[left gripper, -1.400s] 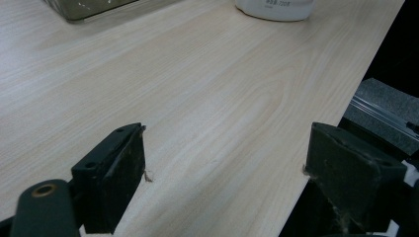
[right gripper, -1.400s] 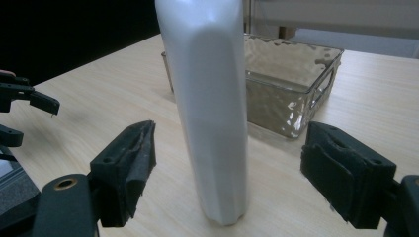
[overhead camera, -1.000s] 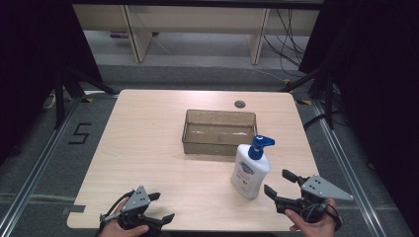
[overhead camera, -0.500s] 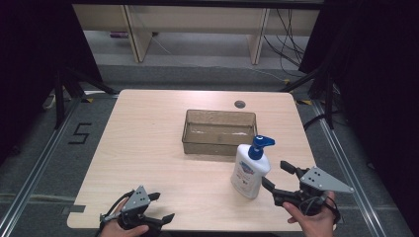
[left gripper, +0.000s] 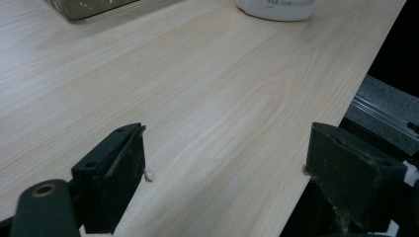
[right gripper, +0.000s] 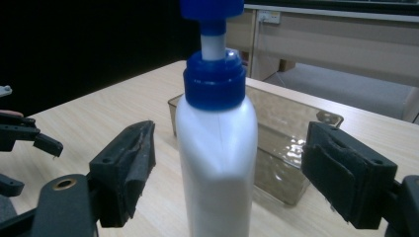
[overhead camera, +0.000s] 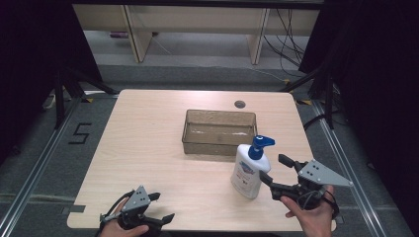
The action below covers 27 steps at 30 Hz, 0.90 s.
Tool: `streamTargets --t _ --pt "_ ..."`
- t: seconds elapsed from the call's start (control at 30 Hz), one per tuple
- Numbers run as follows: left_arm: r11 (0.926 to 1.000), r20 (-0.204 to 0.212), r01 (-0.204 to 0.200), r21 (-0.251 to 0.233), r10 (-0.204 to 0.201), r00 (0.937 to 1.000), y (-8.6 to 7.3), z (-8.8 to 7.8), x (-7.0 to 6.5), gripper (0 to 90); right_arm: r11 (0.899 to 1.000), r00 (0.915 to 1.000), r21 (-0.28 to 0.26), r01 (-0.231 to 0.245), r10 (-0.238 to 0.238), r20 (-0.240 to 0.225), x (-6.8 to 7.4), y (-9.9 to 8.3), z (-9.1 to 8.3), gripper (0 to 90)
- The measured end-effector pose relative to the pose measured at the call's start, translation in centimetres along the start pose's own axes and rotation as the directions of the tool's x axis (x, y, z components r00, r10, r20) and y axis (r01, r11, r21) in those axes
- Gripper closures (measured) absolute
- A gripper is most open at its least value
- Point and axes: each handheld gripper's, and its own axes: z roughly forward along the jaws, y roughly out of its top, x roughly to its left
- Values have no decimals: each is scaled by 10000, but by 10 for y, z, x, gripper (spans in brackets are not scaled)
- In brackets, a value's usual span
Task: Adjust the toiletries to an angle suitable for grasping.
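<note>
Your right tongs (overhead camera: pixel 276 174) stand wide open astride the pump bottle (overhead camera: pixel 250 169), pads clear; left tongs (overhead camera: pixel 160 207) open, empty

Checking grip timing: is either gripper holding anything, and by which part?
Nothing is held: the right gripper stands open around the white pump bottle, and the left gripper is open.

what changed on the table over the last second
The right gripper has moved in toward the pump bottle and lifted slightly; its open jaws now flank the bottle without touching it. The bottle, the clear bin and the left gripper stayed where they were.
</note>
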Motion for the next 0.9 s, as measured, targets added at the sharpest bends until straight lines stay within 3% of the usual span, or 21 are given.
streamTargets --t 0.07,0.1,0.2,0.4,0.47,0.57,0.63,0.67,0.73,0.9 --pt "9999 6 -18 156 18 10000 1 -1 0 149 9999 9999 56 -109 109 12 1 3 2 211" --pt "9998 -18 -70 189 71 10000 1 -2 0 149 9999 9999 34 122 -122 38 0 5 3 212" --pt "9999 -94 -21 119 22 10000 1 -2 0 149 9999 10000 -103 -48 47 -55 -2 8 7 218" --pt "9998 -57 -27 172 28 10000 1 -2 -1 149 9997 10000 -243 72 -72 12 -6 13 11 222" --pt "9998 -17 -71 200 71 10000 1 -2 0 149 9996 9998 -271 -108 103 -177 -6 15 12 227" --pt "9999 -19 3 165 -3 10000 1 -1 0 149 9994 9998 -269 214 -214 -11 -7 20 13 234" --pt "9999 23 24 122 -24 10000 1 -1 0 149 9993 9998 -327 201 -204 -90 -5 24 16 244" --pt "9994 -115 -200 300 203 9997 1 -2 2 149 9996 9999 -285 88 -91 -109 -4 25 17 244" --pt "9999 -42 -28 149 29 10000 1 -1 1 149 9991 9995 -330 272 -278 -174 -6 26 19 246" --pt "9999 3 -52 147 52 10000 1 -2 1 149 9994 9988 -346 -31 14 -493 -3 28 24 265"
